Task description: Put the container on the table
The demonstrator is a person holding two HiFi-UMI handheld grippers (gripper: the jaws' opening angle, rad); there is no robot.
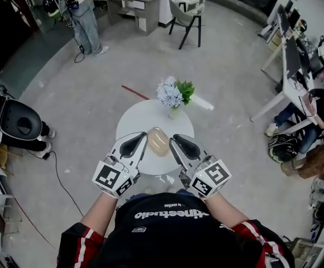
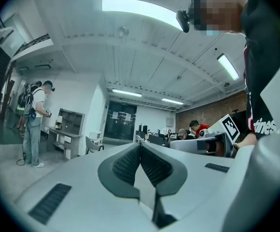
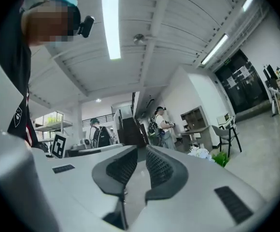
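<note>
A beige, oval container (image 1: 158, 141) lies on the round white table (image 1: 135, 118), near its front edge. My left gripper (image 1: 133, 145) hangs just left of the container and my right gripper (image 1: 185, 145) just right of it, neither touching it. Both point away from the table top, so the gripper views show ceiling and room and no container. In the left gripper view the left gripper (image 2: 140, 146) has its pads touching at the tips, with nothing held. The right gripper (image 3: 141, 150) shows only a thin slit between its pads, also with nothing held.
A vase of white flowers with green leaves (image 1: 173, 94) stands at the table's far side. A chair (image 1: 185, 15) and a standing person (image 1: 86, 15) are beyond it. Seated people (image 1: 313, 110) and desks fill the right; a red stick (image 1: 135, 92) lies on the floor.
</note>
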